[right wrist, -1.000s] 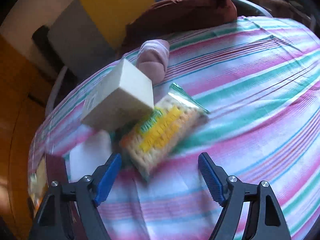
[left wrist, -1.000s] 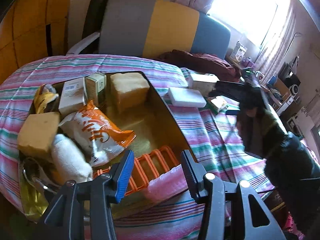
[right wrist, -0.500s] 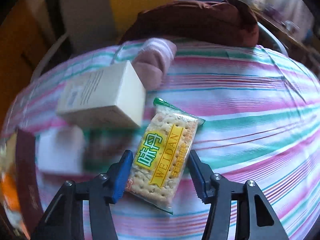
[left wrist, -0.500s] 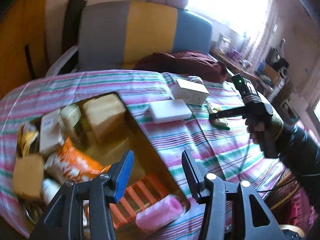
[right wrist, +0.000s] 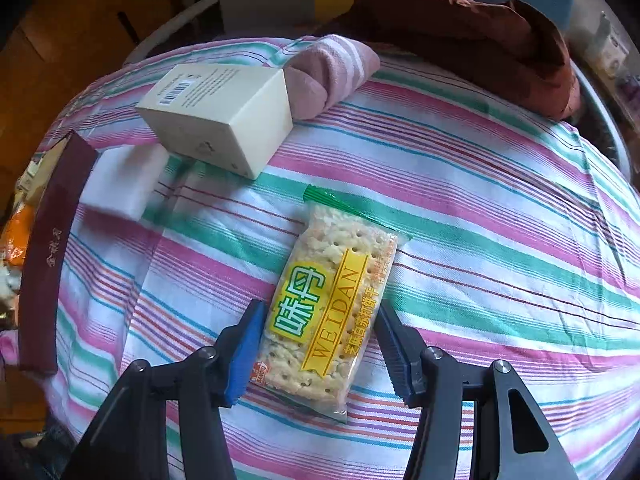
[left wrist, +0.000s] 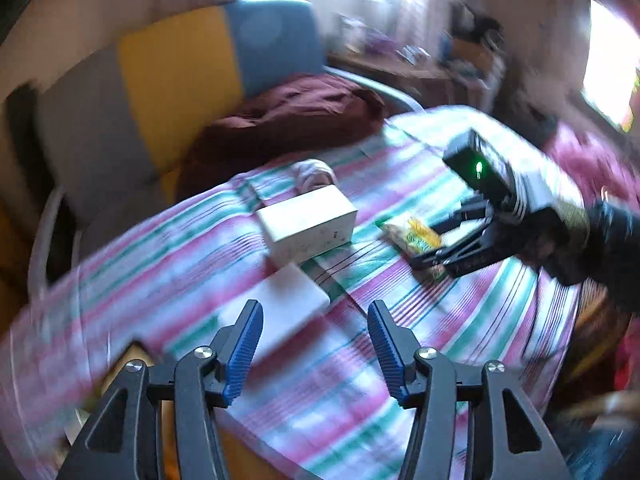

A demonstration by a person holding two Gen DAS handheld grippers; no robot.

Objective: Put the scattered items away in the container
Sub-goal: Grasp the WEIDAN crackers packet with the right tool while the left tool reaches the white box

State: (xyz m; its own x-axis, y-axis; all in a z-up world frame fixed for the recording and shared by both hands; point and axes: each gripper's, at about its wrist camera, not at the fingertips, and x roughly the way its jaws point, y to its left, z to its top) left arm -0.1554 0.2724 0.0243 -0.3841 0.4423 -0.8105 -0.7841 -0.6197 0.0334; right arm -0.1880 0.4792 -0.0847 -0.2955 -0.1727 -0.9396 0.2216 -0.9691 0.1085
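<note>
Nearest, right gripper [right wrist: 318, 346] clamped on the near end of the cracker packet [right wrist: 334, 300], blue pads pressed against both long edges, jaws narrowed and holding; packet lying flat on the striped cloth [right wrist: 500, 208]. Left gripper [left wrist: 316, 348] with jaws wide, just opened further, nothing between them, poised over a flat white block [left wrist: 280, 304]. Farther back, cream box [right wrist: 220, 116] touching a rolled pink sock [right wrist: 332, 72]. At the left edge, dark maroon container wall [right wrist: 52, 240]. Beyond, maroon fabric [right wrist: 480, 36] heaped by a chair.
</note>
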